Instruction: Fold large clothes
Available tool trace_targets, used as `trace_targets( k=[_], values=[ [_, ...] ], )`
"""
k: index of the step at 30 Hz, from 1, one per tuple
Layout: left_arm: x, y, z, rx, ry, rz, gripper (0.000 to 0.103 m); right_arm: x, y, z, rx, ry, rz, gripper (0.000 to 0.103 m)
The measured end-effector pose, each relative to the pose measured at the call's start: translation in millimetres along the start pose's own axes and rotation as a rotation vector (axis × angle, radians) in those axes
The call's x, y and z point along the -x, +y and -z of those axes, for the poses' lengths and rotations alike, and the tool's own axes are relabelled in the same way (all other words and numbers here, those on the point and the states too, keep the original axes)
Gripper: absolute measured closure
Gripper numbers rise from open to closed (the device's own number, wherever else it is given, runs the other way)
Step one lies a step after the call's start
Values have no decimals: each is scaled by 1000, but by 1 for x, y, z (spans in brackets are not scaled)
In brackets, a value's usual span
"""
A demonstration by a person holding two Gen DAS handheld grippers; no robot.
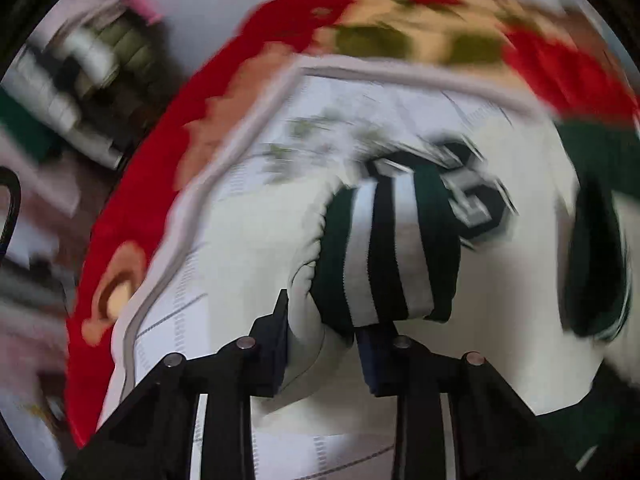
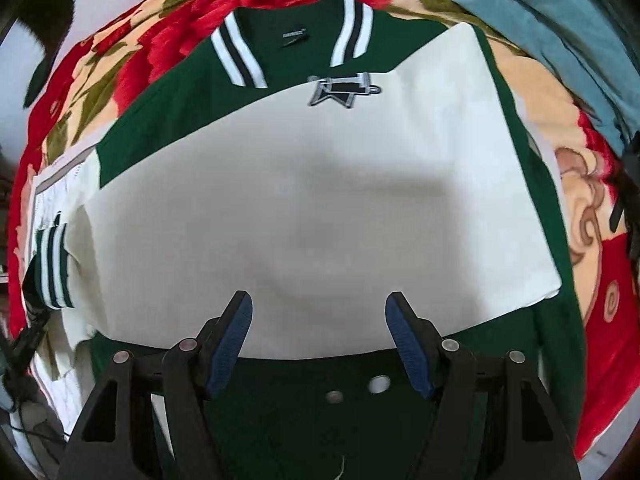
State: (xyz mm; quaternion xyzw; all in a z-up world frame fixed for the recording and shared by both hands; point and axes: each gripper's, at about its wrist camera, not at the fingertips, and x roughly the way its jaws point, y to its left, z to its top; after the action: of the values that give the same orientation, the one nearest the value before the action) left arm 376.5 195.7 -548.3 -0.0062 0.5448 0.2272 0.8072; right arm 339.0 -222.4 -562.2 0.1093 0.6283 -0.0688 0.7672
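A green and cream varsity jacket (image 2: pixel 320 200) lies flat on a red floral blanket, collar at the far end, a cream sleeve folded across its front. My right gripper (image 2: pixel 318 320) is open and empty, hovering over the jacket's lower edge near its snap buttons (image 2: pixel 378 384). My left gripper (image 1: pixel 320 320) is shut on the cream sleeve (image 1: pixel 304 320) beside its striped green cuff (image 1: pixel 384 248) and holds it lifted; that view is motion-blurred. The cuff also shows at the left edge of the right wrist view (image 2: pixel 50 268).
The red floral blanket (image 2: pixel 152 56) covers the surface around the jacket. A white patterned sheet (image 1: pixel 256 184) lies under the sleeve side. A blue-grey cloth (image 2: pixel 540 12) is at the far right. Cluttered shelves (image 1: pixel 92 80) stand at the left.
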Motion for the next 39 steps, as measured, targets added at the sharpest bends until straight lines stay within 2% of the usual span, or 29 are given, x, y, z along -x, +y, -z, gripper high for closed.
trace_targets(
  k=[4,8,9,10,12,15,16,19,20,22,23,26,31,35,39],
  values=[
    [23,84,15,263,-36,-17,77,6,11,3,7,-4,-24,32],
    [1,148,53,532,64,98,63,0,25,9,44,21,-35,32],
    [-8,154,60,569,88,130,60,-4,30,11,57,29,-26,32],
    [-22,158,69,603,125,159,47,-7,33,11,67,33,-17,32],
    [-42,160,82,669,154,232,44,-15,44,13,86,47,-6,32],
    [-62,161,85,733,147,249,38,-24,59,17,97,66,-15,32],
    [-62,159,81,740,129,230,36,-26,62,17,99,70,-17,32],
    [-59,153,63,709,80,152,37,-33,74,22,108,78,-20,32],
    [-58,154,60,713,50,140,48,-35,79,23,115,76,-13,32],
    [-54,155,48,692,15,95,88,-36,85,23,120,71,-9,32],
    [-51,160,45,676,6,96,93,-35,89,24,122,68,-7,32],
    [-19,162,28,594,-77,64,96,-29,92,22,110,62,-23,32],
    [83,137,-9,410,-278,21,97,-7,89,19,86,32,-65,32],
    [164,90,-42,289,-393,79,98,15,72,12,37,7,-114,32],
    [220,3,-67,152,-445,204,99,37,28,0,-59,-16,-142,32]
  ],
)
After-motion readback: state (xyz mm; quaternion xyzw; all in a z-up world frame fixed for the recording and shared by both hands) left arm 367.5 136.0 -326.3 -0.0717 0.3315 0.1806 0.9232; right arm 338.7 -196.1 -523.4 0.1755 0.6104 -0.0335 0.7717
